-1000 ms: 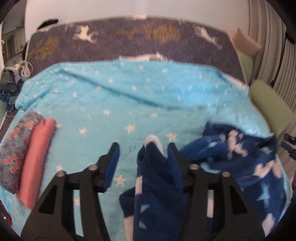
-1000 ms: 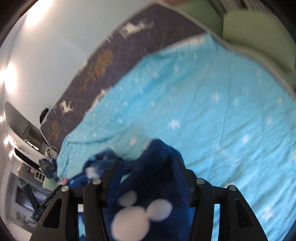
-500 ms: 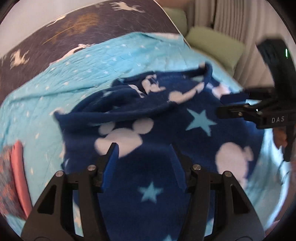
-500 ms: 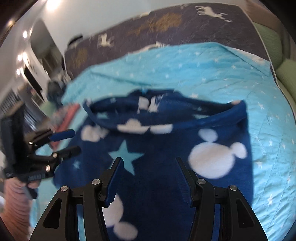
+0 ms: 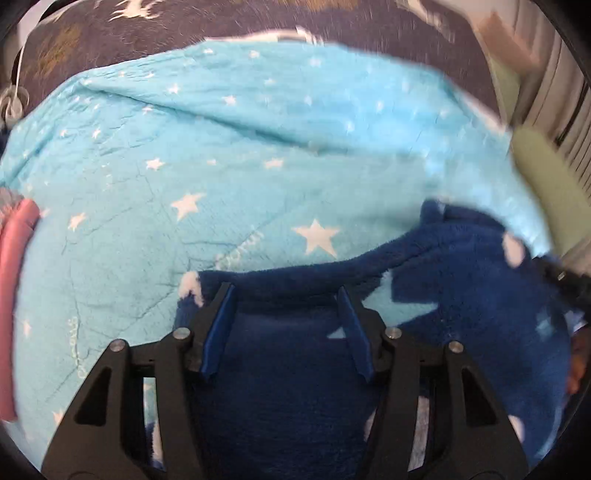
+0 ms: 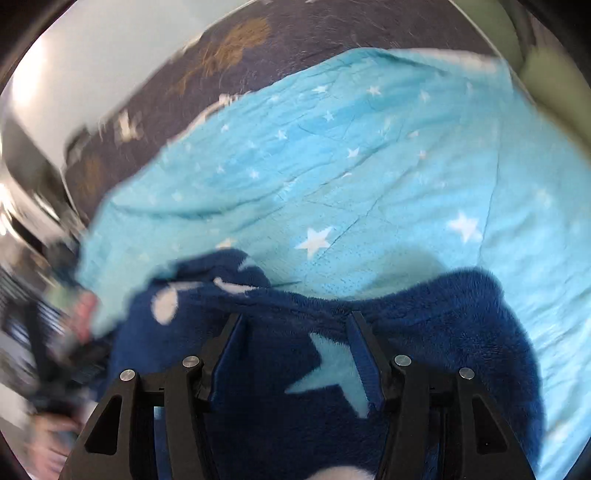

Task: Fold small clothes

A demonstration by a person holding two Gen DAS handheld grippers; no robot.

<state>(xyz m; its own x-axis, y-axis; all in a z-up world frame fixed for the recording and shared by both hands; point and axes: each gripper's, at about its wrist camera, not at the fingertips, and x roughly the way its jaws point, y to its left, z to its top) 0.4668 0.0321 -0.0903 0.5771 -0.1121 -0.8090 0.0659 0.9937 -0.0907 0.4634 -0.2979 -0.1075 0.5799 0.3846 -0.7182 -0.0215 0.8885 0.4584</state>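
Observation:
A dark blue fleece garment [image 5: 461,295] with white mouse heads and pale stars lies on the light blue star quilt [image 5: 240,147]. My left gripper [image 5: 284,295] is open, its jaws spread over the garment's upper edge near its left corner. My right gripper [image 6: 295,325] is open too, its jaws spread over the same garment [image 6: 443,332] near a pale star. Neither pinches the cloth. The other gripper shows dimly at the right edge of the left wrist view [image 5: 565,280] and, blurred, at the left of the right wrist view [image 6: 48,339].
Folded pink cloth [image 5: 14,288] lies at the quilt's left edge. A dark bedspread with deer and trees [image 5: 221,22] lies beyond the quilt. Green cushions [image 5: 546,184] sit at the right by a curtain. A white wall [image 6: 92,55] is behind the bed.
The garment was held up and spread between both grippers half a second ago. Now it lies on the quilt, and both grippers are low over its top edge, open.

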